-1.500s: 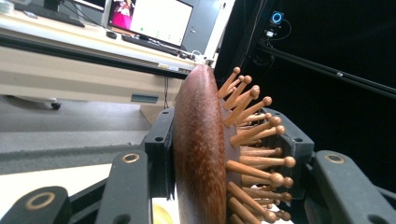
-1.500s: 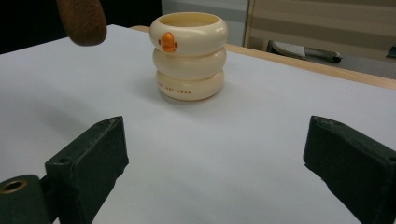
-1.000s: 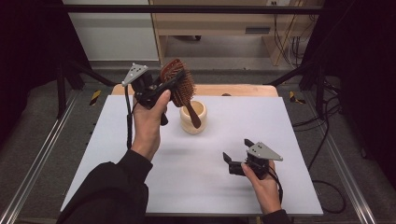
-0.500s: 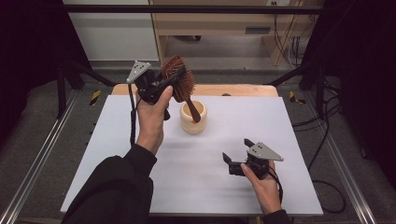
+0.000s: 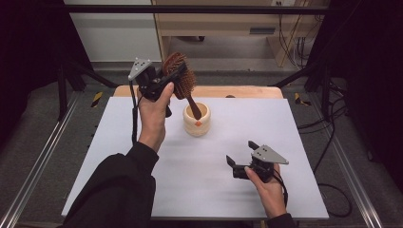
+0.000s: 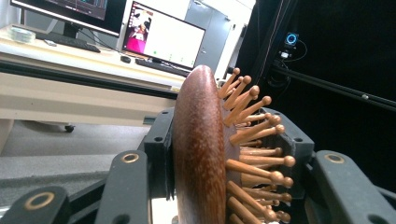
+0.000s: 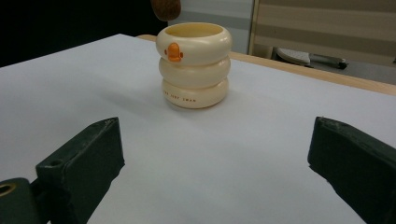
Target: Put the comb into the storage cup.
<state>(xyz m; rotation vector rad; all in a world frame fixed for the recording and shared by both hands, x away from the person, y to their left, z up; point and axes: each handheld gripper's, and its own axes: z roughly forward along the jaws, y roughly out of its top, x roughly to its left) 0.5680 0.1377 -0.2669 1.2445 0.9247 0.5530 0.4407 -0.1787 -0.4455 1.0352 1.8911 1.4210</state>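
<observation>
A wooden hairbrush (image 5: 180,78) with peg bristles is held up over the table's far side. My left gripper (image 5: 177,75) is shut on its oval head. The handle slants down to the right, its end just over the mouth of a cream ringed cup (image 5: 197,121). In the left gripper view the brush head (image 6: 201,149) stands on edge between the two black jaws of the left gripper (image 6: 224,135), bristles to the right. My right gripper (image 5: 241,153) rests on the white tabletop (image 5: 294,142) near the front right, open and holding nothing. In its own view the right gripper (image 7: 215,154) faces the cup (image 7: 195,65), with the handle's end (image 7: 166,8) above the rim.
The cup carries a small orange mark and stands near the back middle of the white top. A wooden strip (image 5: 247,91) runs along the table's far edge. Metal rails (image 5: 43,161) flank both sides. A desk with monitors (image 6: 159,37) shows behind the brush.
The left hand has risen slightly with the brush, lifting the handle's end at the cup's mouth. The right hand and gripper have stayed put.
</observation>
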